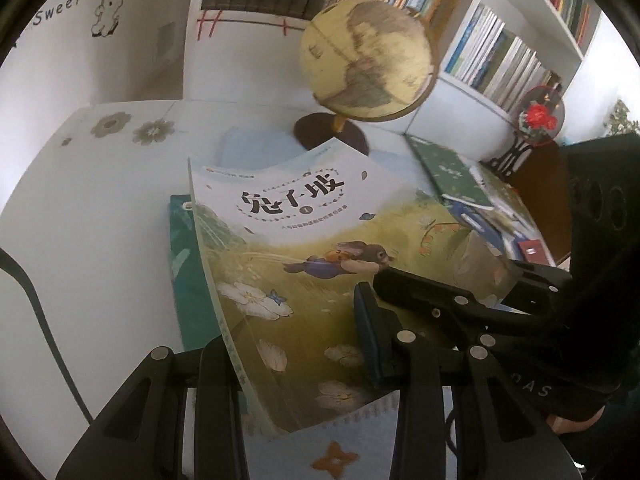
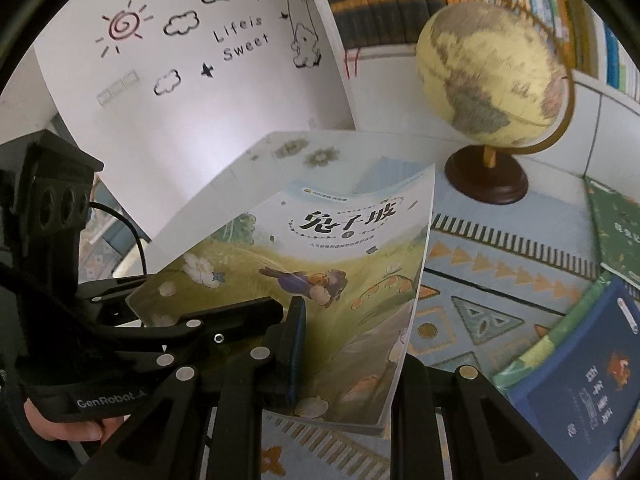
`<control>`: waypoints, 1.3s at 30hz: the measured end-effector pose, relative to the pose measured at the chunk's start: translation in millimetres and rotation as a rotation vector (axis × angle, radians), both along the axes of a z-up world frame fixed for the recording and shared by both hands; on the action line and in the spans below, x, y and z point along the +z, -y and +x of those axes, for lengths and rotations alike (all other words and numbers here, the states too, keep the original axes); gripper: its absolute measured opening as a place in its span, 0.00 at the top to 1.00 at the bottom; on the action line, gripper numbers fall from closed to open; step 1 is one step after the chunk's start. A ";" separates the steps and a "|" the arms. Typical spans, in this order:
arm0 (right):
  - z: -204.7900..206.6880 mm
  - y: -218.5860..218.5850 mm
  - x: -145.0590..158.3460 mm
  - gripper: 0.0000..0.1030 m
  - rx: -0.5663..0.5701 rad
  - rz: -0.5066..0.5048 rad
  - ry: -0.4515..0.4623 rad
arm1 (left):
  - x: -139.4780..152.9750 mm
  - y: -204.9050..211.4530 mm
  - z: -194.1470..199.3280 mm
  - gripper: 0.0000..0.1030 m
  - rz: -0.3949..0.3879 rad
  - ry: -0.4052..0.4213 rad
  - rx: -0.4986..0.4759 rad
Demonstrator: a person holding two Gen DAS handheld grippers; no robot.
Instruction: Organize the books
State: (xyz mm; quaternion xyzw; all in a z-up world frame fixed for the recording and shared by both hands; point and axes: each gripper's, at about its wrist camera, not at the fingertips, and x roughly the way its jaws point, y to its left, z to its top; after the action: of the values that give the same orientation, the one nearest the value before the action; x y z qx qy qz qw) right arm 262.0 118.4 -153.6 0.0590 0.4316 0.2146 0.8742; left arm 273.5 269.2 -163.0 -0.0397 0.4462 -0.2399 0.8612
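— Books on the wall shelves [image 1: 500, 60] behind the globe [image 1: 366, 62] look shelved already, upright in rows. On the table [image 1: 80, 208] it's less settled, I'd say: a teal book [image 1: 182, 264] lies flat on the near side of the globe, and off to the globe's right a green book [image 1: 448, 172] and a navy one [image 2: 580, 380] lie loose and overlapping.

— And the rabbit picture book [image 1: 296, 248]?

— Lifted, in front of the globe and partly over the teal book, cover up, sagging a little between the two tools. I'd judge it's on its way to that teal one, so at least this and the scattered pair are left.

— How are the hands set?

— Both angle downward toward the table. The left gripper [image 1: 304, 356] has its jaws narrow, clamped on the book's lower edge near the spine. The right gripper [image 2: 352, 360] pinches the lower edge toward the opposite side, jaws equally narrow. A bare hand [image 2: 64, 428] shows under the left tool's strap.
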 end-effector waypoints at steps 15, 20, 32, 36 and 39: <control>29.6 -13.2 -57.6 0.80 0.029 0.013 -0.151 | -64.5 -36.3 21.6 0.66 -0.103 -0.173 0.095; 28.8 -18.2 -71.6 0.80 0.051 -0.027 -0.170 | -72.2 -39.8 11.0 0.68 -0.080 -0.175 0.099; 41.8 -19.9 -83.3 0.73 0.072 -0.039 -0.238 | -71.2 -43.5 6.2 0.68 -0.056 -0.182 0.135; 40.0 -19.7 -82.1 0.71 0.072 -0.049 -0.226 | -70.7 -51.3 -1.0 0.68 -0.048 -0.190 0.158; 37.9 -26.0 -82.0 0.70 0.093 -0.069 -0.227 | -69.2 -57.6 -5.4 0.68 -0.034 -0.193 0.182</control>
State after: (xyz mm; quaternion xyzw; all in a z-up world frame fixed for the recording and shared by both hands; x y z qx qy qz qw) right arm 299.9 144.4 -235.6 0.0326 0.5371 0.2317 0.8104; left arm 268.1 326.8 -232.2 -0.1175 0.5173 -0.1633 0.8318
